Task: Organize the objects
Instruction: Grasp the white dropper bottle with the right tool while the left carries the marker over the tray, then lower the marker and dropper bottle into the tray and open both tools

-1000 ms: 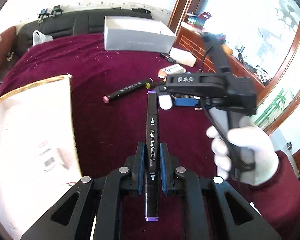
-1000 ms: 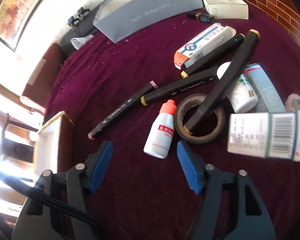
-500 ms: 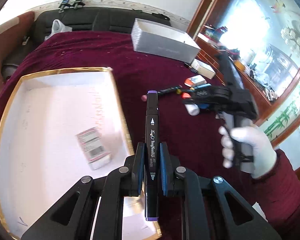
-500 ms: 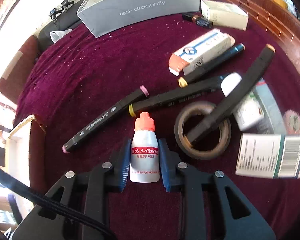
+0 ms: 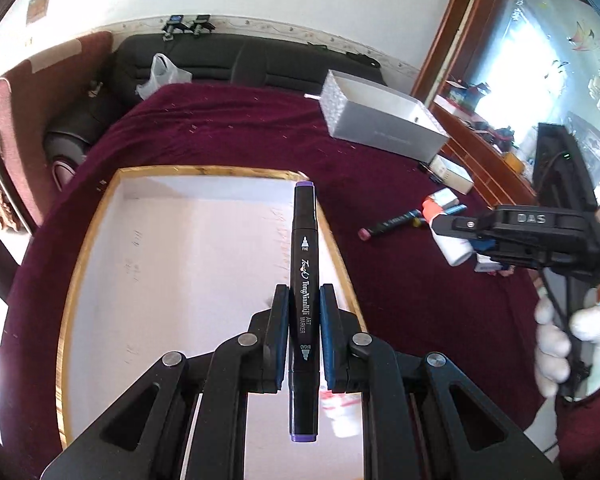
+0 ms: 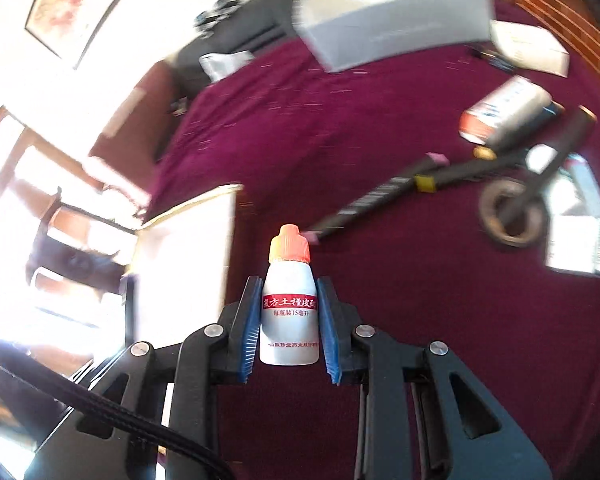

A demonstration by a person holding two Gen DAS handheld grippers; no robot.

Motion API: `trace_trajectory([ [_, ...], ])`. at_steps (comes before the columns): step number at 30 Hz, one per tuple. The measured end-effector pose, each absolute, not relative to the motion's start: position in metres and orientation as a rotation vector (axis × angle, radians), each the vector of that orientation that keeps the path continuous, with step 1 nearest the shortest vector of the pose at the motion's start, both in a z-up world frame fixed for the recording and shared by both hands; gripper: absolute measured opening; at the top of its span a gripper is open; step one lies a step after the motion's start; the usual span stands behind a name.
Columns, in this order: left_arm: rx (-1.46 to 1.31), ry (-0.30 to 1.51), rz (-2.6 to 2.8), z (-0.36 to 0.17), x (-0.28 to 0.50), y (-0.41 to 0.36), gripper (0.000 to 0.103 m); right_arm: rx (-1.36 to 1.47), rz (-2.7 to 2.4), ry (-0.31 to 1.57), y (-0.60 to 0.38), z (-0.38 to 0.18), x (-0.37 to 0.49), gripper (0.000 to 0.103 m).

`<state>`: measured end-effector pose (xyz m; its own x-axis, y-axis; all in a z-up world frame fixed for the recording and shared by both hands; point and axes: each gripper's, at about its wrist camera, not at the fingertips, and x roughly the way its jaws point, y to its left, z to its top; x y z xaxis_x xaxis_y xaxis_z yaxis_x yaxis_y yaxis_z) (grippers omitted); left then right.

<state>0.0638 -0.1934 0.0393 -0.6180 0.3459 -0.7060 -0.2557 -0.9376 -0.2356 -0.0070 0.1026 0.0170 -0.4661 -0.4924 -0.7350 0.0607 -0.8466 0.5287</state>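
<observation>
Now the left gripper (image 5: 304,334) is clamping its jaws on a purple-capped marker (image 5: 304,280), holding it over the tray's (image 5: 88,240) right edge, where a second ago it hung over bare cloth left of the clutter. Meanwhile the right gripper (image 6: 289,330), whose jaws stood apart around the bottle (image 6: 289,300) then, is gripping it and lifting it clear of the cloth (image 6: 340,120), swinging toward the tray's near corner. Both items are probably heading for the tray. Two markers (image 6: 384,196), a tape ring (image 6: 514,218) and boxes (image 6: 504,114) are waiting at the counter's right side.
</observation>
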Motion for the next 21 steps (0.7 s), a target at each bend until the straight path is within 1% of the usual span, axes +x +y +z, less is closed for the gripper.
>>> trace_trajectory([
  [6,-1.185,-0.155,2.612,0.031,0.027,-0.213,0.012,1.393,-2.257,-0.534,0.028,0.019,-0.038,0.025],
  [11,-1.241,-0.157,2.618,0.017,-0.002,-0.223,0.012,1.443,-2.303,-0.373,-0.026,0.006,-0.066,0.025],
  [15,-1.288,-0.177,2.612,0.007,-0.020,-0.230,0.012,1.498,-2.320,-0.336,-0.043,-0.011,-0.086,0.025],
  [21,-1.340,-0.196,2.609,-0.007,-0.037,-0.236,0.012,1.520,-2.346,-0.275,-0.054,-0.029,-0.090,0.025],
])
